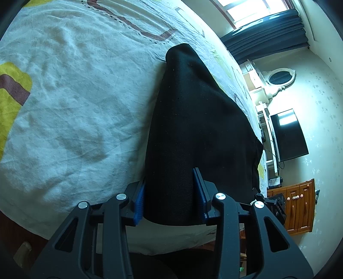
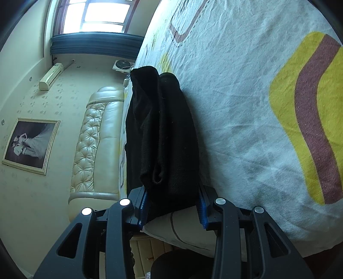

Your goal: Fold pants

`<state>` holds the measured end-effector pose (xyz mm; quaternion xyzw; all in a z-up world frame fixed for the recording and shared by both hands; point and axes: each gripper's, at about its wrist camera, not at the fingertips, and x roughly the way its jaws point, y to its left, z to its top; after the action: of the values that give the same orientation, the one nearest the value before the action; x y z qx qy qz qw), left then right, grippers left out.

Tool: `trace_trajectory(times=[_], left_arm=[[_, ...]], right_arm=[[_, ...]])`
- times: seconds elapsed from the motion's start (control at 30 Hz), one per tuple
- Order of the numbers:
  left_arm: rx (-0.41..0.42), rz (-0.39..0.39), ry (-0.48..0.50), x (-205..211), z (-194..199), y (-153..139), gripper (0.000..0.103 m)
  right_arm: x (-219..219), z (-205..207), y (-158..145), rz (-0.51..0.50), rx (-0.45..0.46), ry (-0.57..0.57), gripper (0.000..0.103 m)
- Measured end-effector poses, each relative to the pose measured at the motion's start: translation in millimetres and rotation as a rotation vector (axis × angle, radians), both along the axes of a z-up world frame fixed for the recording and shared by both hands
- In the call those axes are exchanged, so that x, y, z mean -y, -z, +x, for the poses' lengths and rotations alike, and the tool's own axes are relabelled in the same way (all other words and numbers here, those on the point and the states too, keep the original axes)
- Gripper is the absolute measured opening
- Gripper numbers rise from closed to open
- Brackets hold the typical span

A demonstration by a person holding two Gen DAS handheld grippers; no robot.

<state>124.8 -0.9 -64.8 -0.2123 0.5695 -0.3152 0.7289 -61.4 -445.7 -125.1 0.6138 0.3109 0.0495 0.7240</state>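
Note:
Black pants (image 1: 193, 128) lie folded lengthwise on a white bedsheet (image 1: 75, 96) with yellow and maroon shapes. In the left wrist view my left gripper (image 1: 170, 193) has its blue pads on both sides of the pants' near end, the fabric filling the gap. In the right wrist view the pants (image 2: 163, 133) stretch away along the bed edge, and my right gripper (image 2: 172, 203) has its blue pads on both sides of their near end, where layers bunch. The far ends rest on the sheet (image 2: 246, 107).
A TV (image 1: 289, 137), an oval mirror (image 1: 278, 78) and a wooden cabinet (image 1: 300, 208) stand beyond the bed. A padded cream headboard (image 2: 96, 139), a framed photo (image 2: 30, 146) and a window (image 2: 96, 15) show in the right wrist view.

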Motion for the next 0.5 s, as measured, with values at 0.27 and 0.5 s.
trace_trajectory(times=[0.27, 0.5], left_arm=[[-0.013, -0.024, -0.009, -3.1, -2.3, 3.8, 0.047], [-0.021, -0.029, 0.005, -0.4, -4.7, 1.4, 0.065]], right_arm=[[4.0, -2.3, 4.3, 0.028, 0.015, -0.012, 0.040], [14.4, -5.5, 3.6, 0.038, 0.011, -0.064, 0.051]])
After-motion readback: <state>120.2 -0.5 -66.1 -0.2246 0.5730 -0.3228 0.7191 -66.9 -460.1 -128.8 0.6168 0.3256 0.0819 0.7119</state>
